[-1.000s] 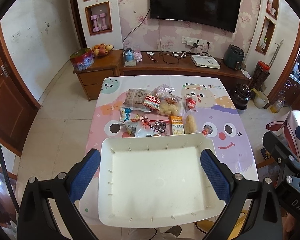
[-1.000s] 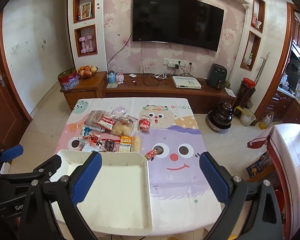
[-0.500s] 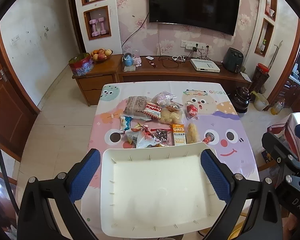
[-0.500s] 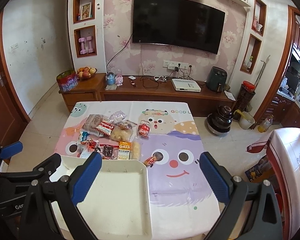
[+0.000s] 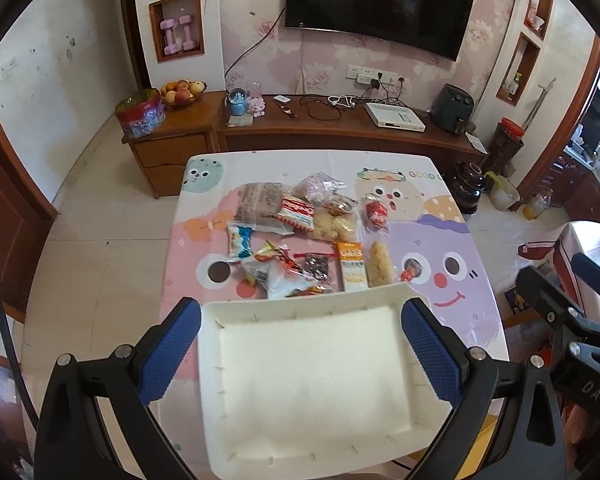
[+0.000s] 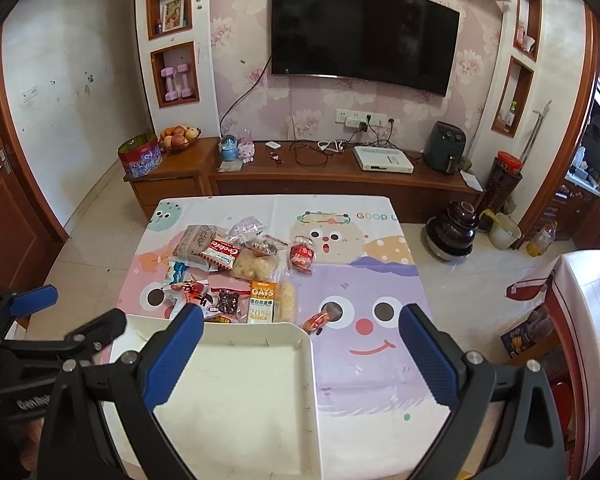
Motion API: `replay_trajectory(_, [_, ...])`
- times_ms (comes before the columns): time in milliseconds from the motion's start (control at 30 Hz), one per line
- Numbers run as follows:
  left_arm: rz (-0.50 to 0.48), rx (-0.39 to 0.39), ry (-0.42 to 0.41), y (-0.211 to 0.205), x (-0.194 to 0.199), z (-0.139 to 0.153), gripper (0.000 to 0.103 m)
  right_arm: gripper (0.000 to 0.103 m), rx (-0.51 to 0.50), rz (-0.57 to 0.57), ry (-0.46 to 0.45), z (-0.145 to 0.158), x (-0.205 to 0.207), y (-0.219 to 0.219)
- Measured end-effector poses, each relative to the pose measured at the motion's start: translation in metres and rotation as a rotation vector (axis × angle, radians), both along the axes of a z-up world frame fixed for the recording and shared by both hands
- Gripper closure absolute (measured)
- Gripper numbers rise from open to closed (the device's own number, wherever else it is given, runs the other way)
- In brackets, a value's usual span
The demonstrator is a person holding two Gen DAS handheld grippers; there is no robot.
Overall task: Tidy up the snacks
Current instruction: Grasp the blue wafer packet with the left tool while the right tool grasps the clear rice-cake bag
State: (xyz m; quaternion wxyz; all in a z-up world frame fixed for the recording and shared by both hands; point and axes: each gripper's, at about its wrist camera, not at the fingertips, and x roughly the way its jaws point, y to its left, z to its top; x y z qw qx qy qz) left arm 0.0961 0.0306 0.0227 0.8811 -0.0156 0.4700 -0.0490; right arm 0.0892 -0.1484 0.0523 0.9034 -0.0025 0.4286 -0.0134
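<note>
A pile of wrapped snacks (image 5: pixel 300 236) lies in the middle of the cartoon-print table (image 5: pixel 452 312); it also shows in the right wrist view (image 6: pixel 236 276). It includes an orange oats packet (image 5: pixel 352 266), a red-and-white cracker pack (image 5: pixel 298 212) and a small red candy (image 6: pixel 316 321) lying apart. An empty white tray (image 5: pixel 312 384) sits at the near edge, also in the right wrist view (image 6: pixel 244 400). My left gripper (image 5: pixel 300 356) is open above the tray. My right gripper (image 6: pixel 300 360) is open above the tray's right rim.
A wooden TV cabinet (image 6: pixel 332 172) with a fruit bowl (image 6: pixel 178 138), a red tin (image 6: pixel 140 156) and a white box stands behind the table. A dark pot (image 6: pixel 452 232) sits on the floor at the right. A covered appliance (image 6: pixel 580 304) stands at the far right.
Both grippers have risen and pulled back a little; the table and snacks look farther off in both views. The jaws stayed open. Nothing on the table moved.
</note>
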Motion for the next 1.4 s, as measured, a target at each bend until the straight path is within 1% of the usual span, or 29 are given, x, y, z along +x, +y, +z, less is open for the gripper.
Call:
replay_trajectory(200, [0.012, 0.074, -0.018, 0.024, 0.023, -0.01, 0.003, 0.004, -0.005, -0.019, 0.055, -0.017, 0.019, -0.003])
replay_trajectory(400, [0.05, 0.117, 0.012, 0.058, 0.056, -0.038, 0.003, 0.005, 0.029, 0.008, 0.145, -0.045, 0.051, -0.001])
replay_trajectory(500, [0.059, 0.127, 0.043, 0.077, 0.073, -0.055, 0.003, 0.011, 0.037, 0.023, 0.184, -0.062, 0.069, 0.004])
replay_trajectory(600, [0.059, 0.13, 0.092, 0.091, 0.094, -0.08, 0.003, 0.016, 0.05, 0.035, 0.226, -0.08, 0.086, 0.007])
replay_trajectory(800, [0.055, 0.086, 0.207, 0.099, 0.142, -0.133, 0.003, 0.022, 0.046, 0.065, 0.316, -0.124, 0.118, 0.016])
replay_trajectory(867, [0.062, 0.07, 0.233, 0.099, 0.159, -0.149, 0.003, 0.026, 0.058, 0.071, 0.344, -0.138, 0.131, 0.016])
replay_trajectory(1000, [0.076, 0.037, 0.294, 0.097, 0.197, -0.187, 0.003, 0.032, 0.072, 0.051, 0.407, -0.171, 0.156, 0.012])
replay_trajectory(1067, [0.083, 0.027, 0.323, 0.096, 0.21, -0.202, 0.005, 0.035, 0.093, 0.037, 0.443, -0.187, 0.166, 0.008])
replay_trajectory(1133, [0.087, 0.002, 0.352, 0.094, 0.222, -0.218, 0.006, 0.038, 0.112, 0.022, 0.473, -0.203, 0.176, 0.004])
replay_trajectory(1300, [0.103, -0.037, 0.411, 0.089, 0.242, -0.247, 0.011, 0.043, 0.138, 0.008, 0.532, -0.229, 0.186, 0.0])
replay_trajectory(1400, [0.103, -0.038, 0.426, 0.085, 0.249, -0.257, 0.017, 0.046, 0.14, 0.004, 0.552, -0.238, 0.188, 0.0])
